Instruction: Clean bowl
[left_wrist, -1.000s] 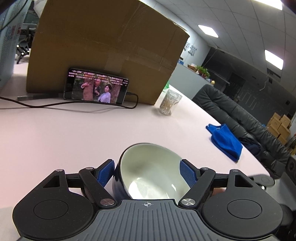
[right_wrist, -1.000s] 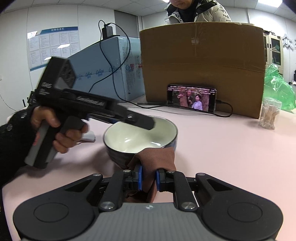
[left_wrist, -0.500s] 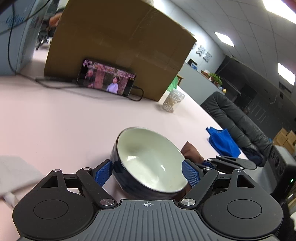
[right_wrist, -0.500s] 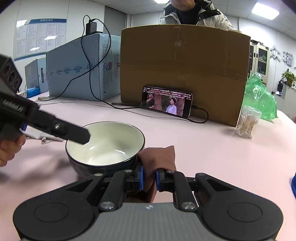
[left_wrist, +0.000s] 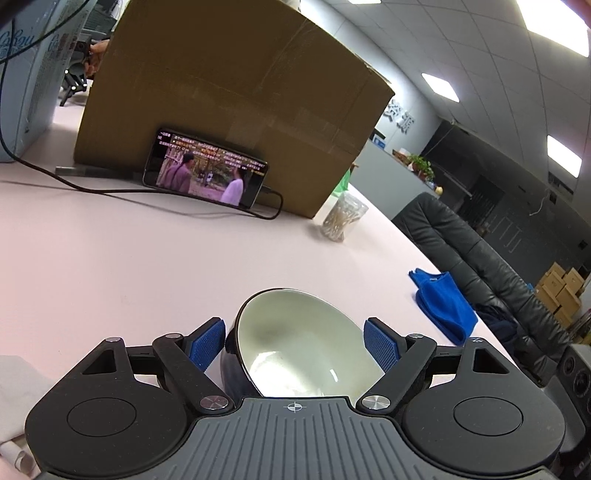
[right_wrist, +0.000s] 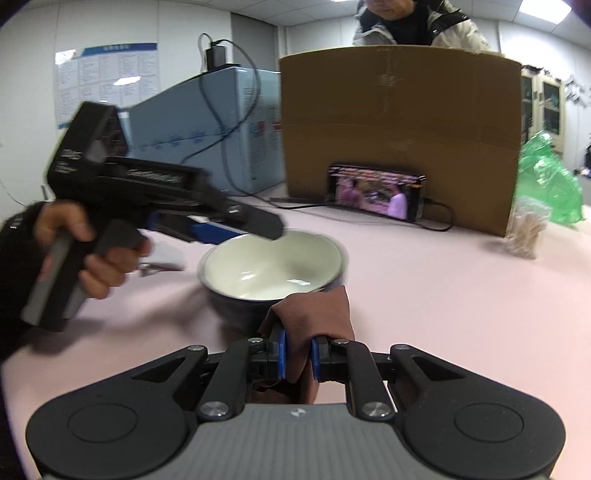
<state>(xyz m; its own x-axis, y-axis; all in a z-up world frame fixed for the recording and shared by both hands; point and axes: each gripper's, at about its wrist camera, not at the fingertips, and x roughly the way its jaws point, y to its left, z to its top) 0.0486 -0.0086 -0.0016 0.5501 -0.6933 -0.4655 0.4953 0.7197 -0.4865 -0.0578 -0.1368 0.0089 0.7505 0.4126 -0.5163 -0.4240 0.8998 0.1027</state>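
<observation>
A dark blue bowl (left_wrist: 295, 347) with a white inside sits on the pink table, tilted in the left wrist view. My left gripper (left_wrist: 294, 343) is open, its blue pads on either side of the bowl with gaps showing. In the right wrist view the bowl (right_wrist: 273, 266) stands just ahead, with the left gripper (right_wrist: 236, 225) over its left rim. My right gripper (right_wrist: 297, 354) is shut on a brown cloth (right_wrist: 314, 314) that touches the bowl's near side.
A cardboard box (left_wrist: 229, 103) with a phone (left_wrist: 205, 173) leaning on it stands at the back. A jar of sticks (left_wrist: 343, 218), a blue cloth (left_wrist: 443, 299), a cable (left_wrist: 92, 188), a green bag (right_wrist: 546, 184) and a white cloth (left_wrist: 18, 376) lie around.
The left gripper has swung back around the bowl, which tilts toward it again. The right gripper with the brown cloth has stayed against the bowl's near side.
</observation>
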